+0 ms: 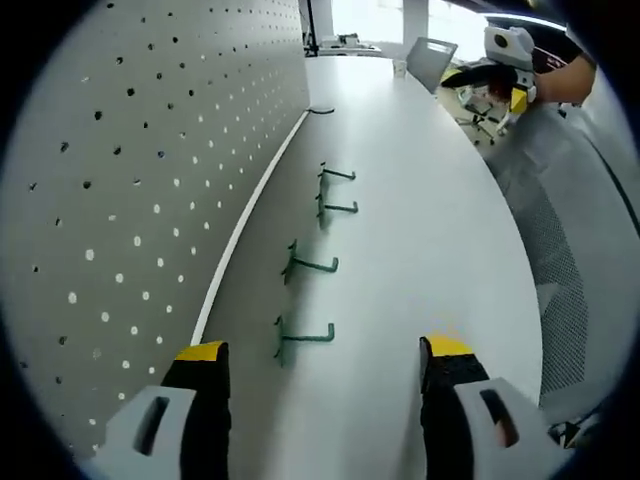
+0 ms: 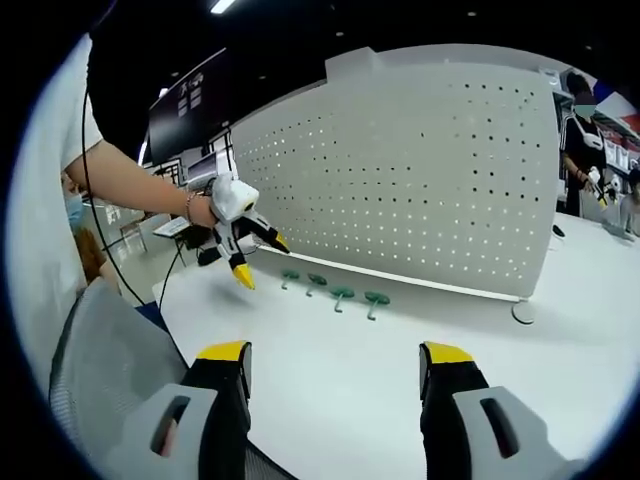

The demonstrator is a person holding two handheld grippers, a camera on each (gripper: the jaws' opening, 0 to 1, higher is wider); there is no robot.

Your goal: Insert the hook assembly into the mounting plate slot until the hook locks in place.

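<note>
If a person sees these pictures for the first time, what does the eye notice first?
First the white pegboard standing upright along the far edge of the white table. Next, four green hooks lying in a row on the table beside its foot, untouched. Both grippers are open, the left gripper pointing along the row and the right gripper facing the board.

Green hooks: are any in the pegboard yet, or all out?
All out. Four green hooks lie in a row on the white table beside the pegboard.

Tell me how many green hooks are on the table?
4, in a row on the white table beside the pegboard: nearest hook, second hook, third hook, farthest hook. None looks hidden.
</note>
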